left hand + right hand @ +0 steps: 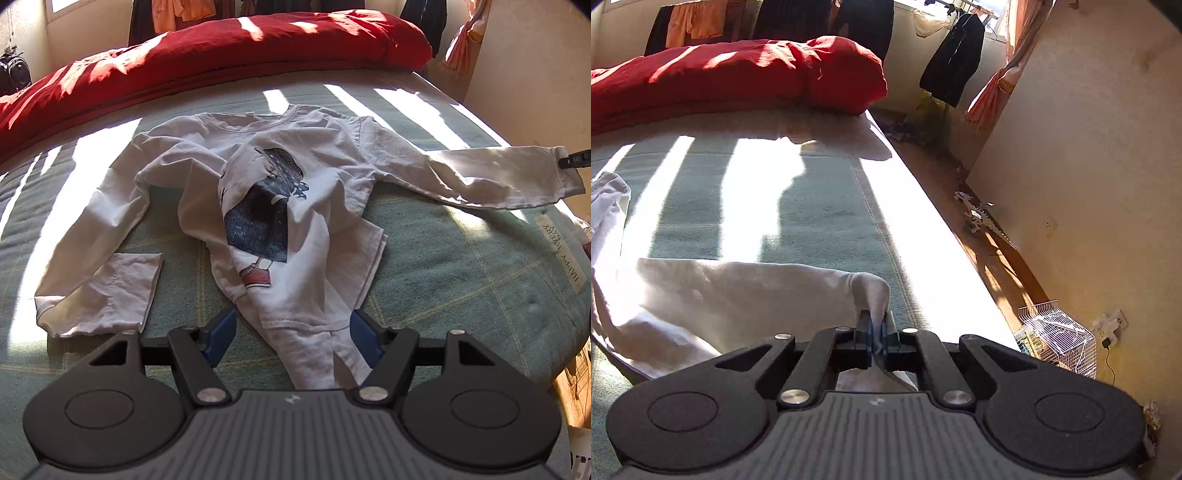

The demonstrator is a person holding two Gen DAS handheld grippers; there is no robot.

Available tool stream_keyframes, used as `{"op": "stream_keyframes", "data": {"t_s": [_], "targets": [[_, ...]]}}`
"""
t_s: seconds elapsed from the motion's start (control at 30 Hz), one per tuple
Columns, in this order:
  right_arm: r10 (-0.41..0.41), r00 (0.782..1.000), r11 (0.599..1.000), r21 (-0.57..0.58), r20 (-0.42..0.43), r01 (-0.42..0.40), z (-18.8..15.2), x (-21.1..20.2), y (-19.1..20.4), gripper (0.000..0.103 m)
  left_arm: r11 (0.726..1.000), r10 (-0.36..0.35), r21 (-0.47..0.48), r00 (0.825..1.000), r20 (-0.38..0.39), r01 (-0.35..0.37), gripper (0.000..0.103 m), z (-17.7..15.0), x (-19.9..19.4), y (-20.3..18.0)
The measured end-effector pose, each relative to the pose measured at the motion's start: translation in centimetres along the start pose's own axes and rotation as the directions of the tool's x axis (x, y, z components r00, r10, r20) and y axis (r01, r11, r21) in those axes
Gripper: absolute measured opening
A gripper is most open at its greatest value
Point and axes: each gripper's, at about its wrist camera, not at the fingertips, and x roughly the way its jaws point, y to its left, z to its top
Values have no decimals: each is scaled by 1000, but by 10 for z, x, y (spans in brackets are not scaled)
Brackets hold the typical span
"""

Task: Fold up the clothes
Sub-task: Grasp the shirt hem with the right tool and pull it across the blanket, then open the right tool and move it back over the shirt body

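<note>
Bedding first: a green checked bedspread (461, 266) covers the mattress, striped with hard sunlight, and a red duvet (229, 48) is heaped along its far side. Spread on the green cloth lies the white long-sleeved shirt (280, 206), printed front up, its body bunched and twisted toward the hem, one sleeve (92, 258) doubled back at the cuff and the other sleeve (480, 177) stretched out to the bed's edge. That far cuff is pinched by the right gripper (877, 332), whose blue pads are shut tight on a fold of white fabric, the sleeve rising from the bedspread into them. The left gripper (291, 332) stands with its jaws wide apart, one on each side of the narrow bunched hem, neither pad pressing on the cloth as far as the view shows. The risk, as I judge it, is in the loose hem: with nothing pinning the body, a pull on the cuff could drag the whole shirt sideways and deepen the twist across the print instead of laying the sleeve flat. The pinch itself looks small, taken near the cuff's end, so the fabric might slip free mid-carry. The bed's edge is close on that side, and a dropped sleeve could slide off toward the floor (964, 192).
</note>
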Motion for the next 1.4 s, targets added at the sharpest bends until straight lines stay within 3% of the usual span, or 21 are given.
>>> {"op": "stream_keyframes", "data": {"t_s": [0.37, 0.57, 0.83, 0.93, 1.03, 1.1, 1.23, 1.4], "targets": [[-63, 994, 994, 79, -85, 70, 2, 54, -42, 5, 1000, 14, 10, 1000, -23, -13, 69, 10, 14, -3], [-60, 986, 992, 103, -154, 76, -10, 76, -42, 8, 1000, 11, 19, 1000, -27, -11, 69, 12, 15, -6], [44, 990, 997, 75, -134, -35, -7, 50, -7, 27, 1000, 5, 28, 1000, -23, -4, 69, 10, 11, -7], [131, 986, 989, 76, -105, -124, 1, 28, 15, 33, 999, -4, 33, 1000, -9, 5, 69, 7, 3, -7], [275, 956, 960, 80, -98, -267, 5, 0, 43, 34, 999, -7, 45, 1000, 1, 7, 69, 1, -7, -4], [371, 923, 928, 59, -101, -367, 4, -20, 67, 40, 998, -7, 62, 1000, 7, 7, 69, -6, -14, -1], [534, 836, 842, -9, -124, -539, -8, -60, 123, 44, 994, -3, 111, 1000, 15, 1, 77, -23, -29, 6], [669, 716, 719, -67, -199, -691, -34, -99, 193, 48, 993, 8, 121, 1000, 23, -11, 77, -45, -40, 14]]}}
